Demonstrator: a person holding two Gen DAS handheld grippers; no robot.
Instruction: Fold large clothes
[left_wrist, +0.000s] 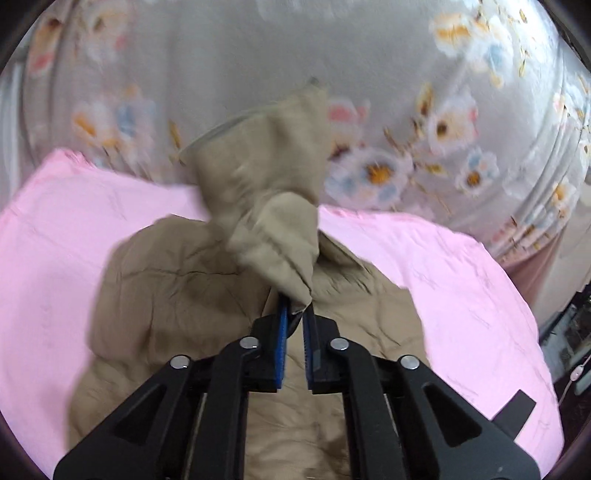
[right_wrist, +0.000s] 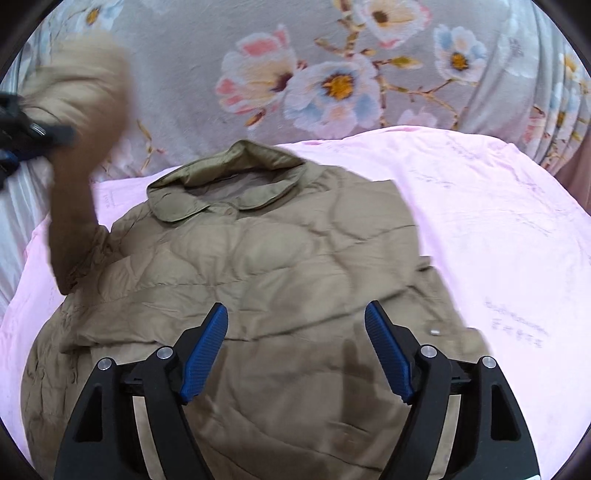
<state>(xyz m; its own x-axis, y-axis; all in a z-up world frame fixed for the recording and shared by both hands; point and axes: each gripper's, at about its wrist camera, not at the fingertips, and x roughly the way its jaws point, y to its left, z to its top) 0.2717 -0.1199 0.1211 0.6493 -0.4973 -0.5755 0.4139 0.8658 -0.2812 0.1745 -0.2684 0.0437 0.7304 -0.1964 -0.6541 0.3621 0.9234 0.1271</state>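
Observation:
A tan quilted jacket (right_wrist: 280, 266) lies on a pink sheet (right_wrist: 498, 206), collar (right_wrist: 229, 184) at the far side. My left gripper (left_wrist: 297, 310) is shut on the jacket's sleeve (left_wrist: 269, 206) and holds it lifted above the jacket body (left_wrist: 177, 295). The lifted sleeve (right_wrist: 74, 155) and the left gripper (right_wrist: 33, 129) also show blurred at the left of the right wrist view. My right gripper (right_wrist: 295, 314) is open and empty, hovering above the middle of the jacket.
A grey floral bedspread (right_wrist: 332, 85) lies beyond the pink sheet (left_wrist: 461, 280). The bed's right edge and dark clutter (left_wrist: 569, 332) beside it show in the left wrist view.

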